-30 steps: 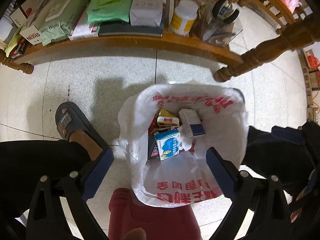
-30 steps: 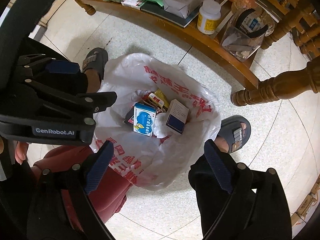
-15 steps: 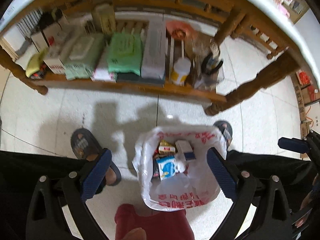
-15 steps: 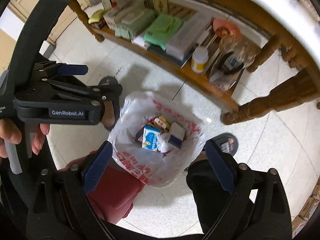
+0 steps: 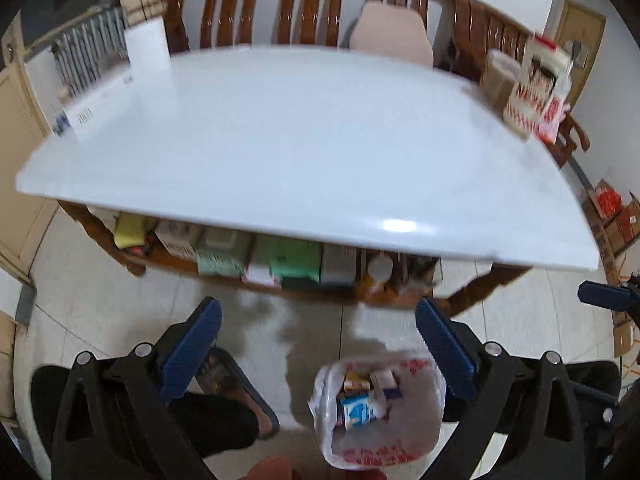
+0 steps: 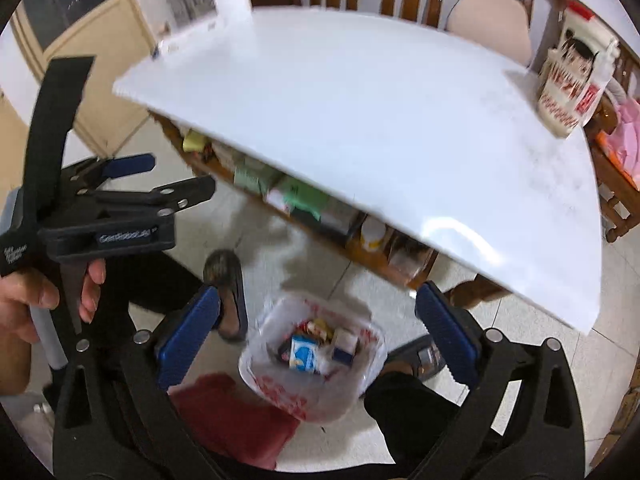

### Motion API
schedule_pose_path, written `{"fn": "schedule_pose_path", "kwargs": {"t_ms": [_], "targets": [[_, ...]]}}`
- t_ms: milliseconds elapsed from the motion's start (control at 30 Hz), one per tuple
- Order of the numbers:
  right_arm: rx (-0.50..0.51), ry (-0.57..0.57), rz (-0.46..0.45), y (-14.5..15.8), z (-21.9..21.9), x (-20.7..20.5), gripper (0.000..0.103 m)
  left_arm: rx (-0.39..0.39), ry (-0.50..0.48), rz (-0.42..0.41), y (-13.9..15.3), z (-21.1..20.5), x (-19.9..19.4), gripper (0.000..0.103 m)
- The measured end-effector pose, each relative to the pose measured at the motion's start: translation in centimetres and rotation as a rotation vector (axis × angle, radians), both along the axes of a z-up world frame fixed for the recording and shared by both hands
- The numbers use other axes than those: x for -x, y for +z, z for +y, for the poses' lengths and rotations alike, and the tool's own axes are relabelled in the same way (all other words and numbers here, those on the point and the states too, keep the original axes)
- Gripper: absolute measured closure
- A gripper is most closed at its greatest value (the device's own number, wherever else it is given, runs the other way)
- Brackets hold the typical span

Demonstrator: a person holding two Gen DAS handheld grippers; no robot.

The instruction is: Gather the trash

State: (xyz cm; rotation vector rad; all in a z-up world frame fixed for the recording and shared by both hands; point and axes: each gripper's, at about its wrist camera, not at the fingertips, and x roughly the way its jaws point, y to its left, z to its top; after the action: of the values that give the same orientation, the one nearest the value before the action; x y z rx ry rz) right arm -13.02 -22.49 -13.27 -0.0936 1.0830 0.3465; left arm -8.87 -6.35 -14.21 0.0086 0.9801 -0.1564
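Through the left wrist camera I see my left gripper (image 5: 318, 338) with its blue pads spread wide and nothing between them, looking down past the near edge of the white table (image 5: 280, 152) to the trash bag (image 5: 378, 408) on the tiled floor, low and right of centre. The bag's mouth faces straight up, and inside lie small boxes, a blue-and-white carton (image 5: 358, 410) clearest among them; blur keeps me from reading its long axis. A sandalled foot (image 5: 236, 384) stands just left of the bag. This view alone shows the table's whole width. Through the right wrist camera my right gripper (image 6: 316, 328) is likewise wide open and empty, its jaws having just been opening. Here the bag (image 6: 316, 354) sits between the pads, mouth up, between two feet, with a red stool (image 6: 236, 420) touching its near-left side. Only this view shows the left gripper from the side (image 6: 132, 196), held in a hand (image 6: 44, 300), and a printed bag (image 6: 568, 88) upright on the table's far right corner.
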Motion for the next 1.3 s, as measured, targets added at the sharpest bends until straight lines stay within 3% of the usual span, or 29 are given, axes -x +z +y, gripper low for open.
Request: {"fn": "schedule_pose_path", "kwargs": {"t_ms": [300,500,633,1300], "targets": [[0.023,-0.076,-0.136,4.1,0.5,-0.9,0.007,-0.009,0.051,-0.129,5.3,1.8,-0.2,0.008],[0.052,-0.180,-0.275,6.7,0.3,-1.2,0.007,-0.018,0.079,-0.159,6.1,2.2,-0.7,0.008],[0.007,-0.282,-0.330,7.7,-0.5,-1.4,0.007,-0.024,0.088,-0.171,6.3,2.2,-0.8,0.008],[-0.047,-0.340,-0.317,6.9,-0.2,-2.1,0.007,-0.072,0.120,-0.186,6.3,2.8,-1.5,0.008]]}}
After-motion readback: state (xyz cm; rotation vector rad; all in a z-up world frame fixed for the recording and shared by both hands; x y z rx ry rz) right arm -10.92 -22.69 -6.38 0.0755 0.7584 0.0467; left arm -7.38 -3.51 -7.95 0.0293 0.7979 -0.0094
